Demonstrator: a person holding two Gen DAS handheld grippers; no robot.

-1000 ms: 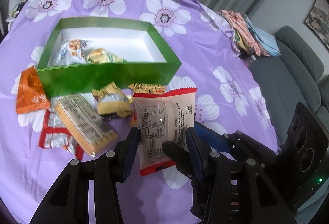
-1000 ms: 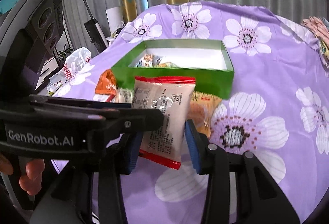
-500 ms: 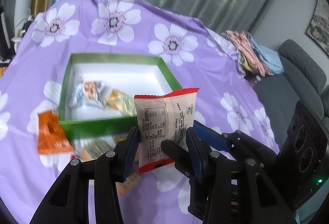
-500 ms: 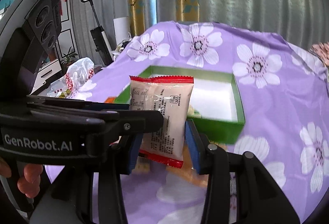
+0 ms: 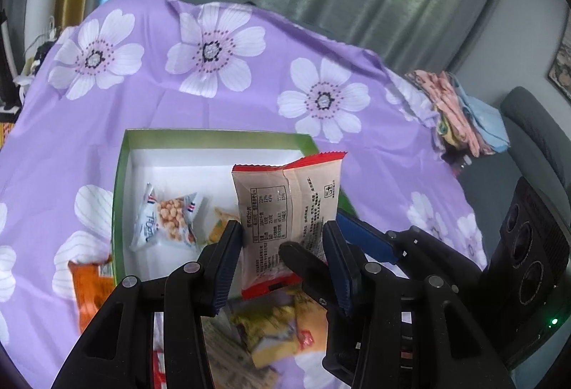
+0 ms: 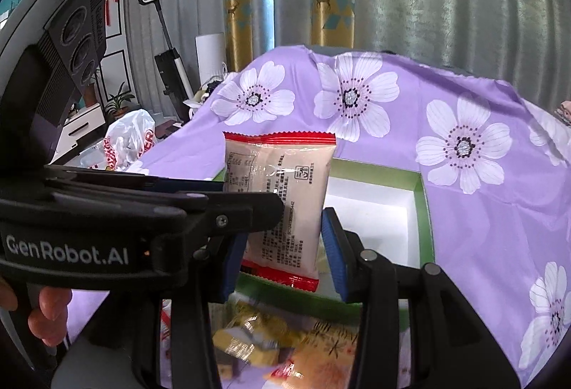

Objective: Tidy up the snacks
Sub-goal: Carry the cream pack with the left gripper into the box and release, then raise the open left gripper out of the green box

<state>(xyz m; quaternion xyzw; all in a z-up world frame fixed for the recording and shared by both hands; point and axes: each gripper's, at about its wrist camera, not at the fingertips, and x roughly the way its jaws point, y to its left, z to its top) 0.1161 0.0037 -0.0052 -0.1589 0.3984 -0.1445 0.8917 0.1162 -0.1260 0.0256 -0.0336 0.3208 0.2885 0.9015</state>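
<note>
A beige snack packet with red ends (image 5: 285,207) stands upright between both grippers, above the near edge of the green box (image 5: 119,182). My left gripper (image 5: 282,246) and my right gripper (image 6: 283,239) are both shut on this packet (image 6: 278,196), crossing each other. The box (image 6: 423,207) has a white inside and holds a blue-and-white nut packet (image 5: 166,221) and a yellow packet (image 5: 221,225). Loose snacks lie on the cloth before the box: an orange packet (image 5: 89,289) and yellow packets (image 5: 271,332).
The table has a purple cloth with white flowers (image 5: 210,50). Folded cloths (image 5: 460,110) lie at its far right edge, with a grey sofa (image 5: 531,128) beyond. A plastic bag (image 6: 128,142) and a vacuum (image 6: 171,60) stand off the table's left side.
Both grippers have carried the packet up and forward, from the cloth in front of the box to above the box's near edge. The loose snacks now lie below the grippers.
</note>
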